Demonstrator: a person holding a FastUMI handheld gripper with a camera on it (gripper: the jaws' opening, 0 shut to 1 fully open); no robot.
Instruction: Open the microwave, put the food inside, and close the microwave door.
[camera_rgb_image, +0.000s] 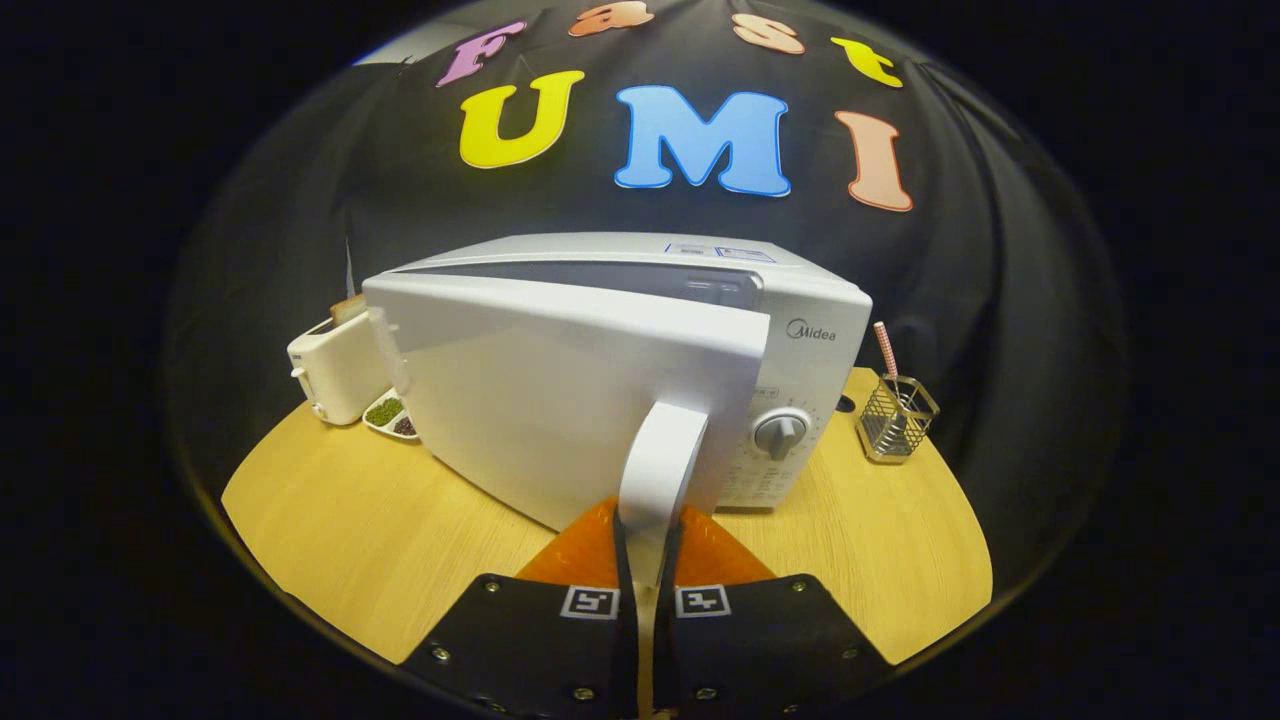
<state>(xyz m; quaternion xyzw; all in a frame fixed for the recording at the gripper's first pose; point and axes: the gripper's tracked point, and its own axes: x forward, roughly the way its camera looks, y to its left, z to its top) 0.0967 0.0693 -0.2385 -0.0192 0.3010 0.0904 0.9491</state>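
Note:
A white microwave (800, 340) stands on the round wooden table (340, 520). Its door (540, 390) is swung partly open toward me, with a dark gap along the top between door and body. My gripper (645, 530) is shut on the door's white vertical handle (660, 465), both fingers pressing its lower end from either side. The control dial (780, 432) shows to the right of the handle. A small white dish with green and dark food (392, 414) lies on the table behind the door's left end.
A white toaster (335, 375) with a slice of bread stands left of the microwave, beside the dish. A wire holder (897, 418) with a striped straw sits to the right of the microwave. Black cloth hangs behind the table.

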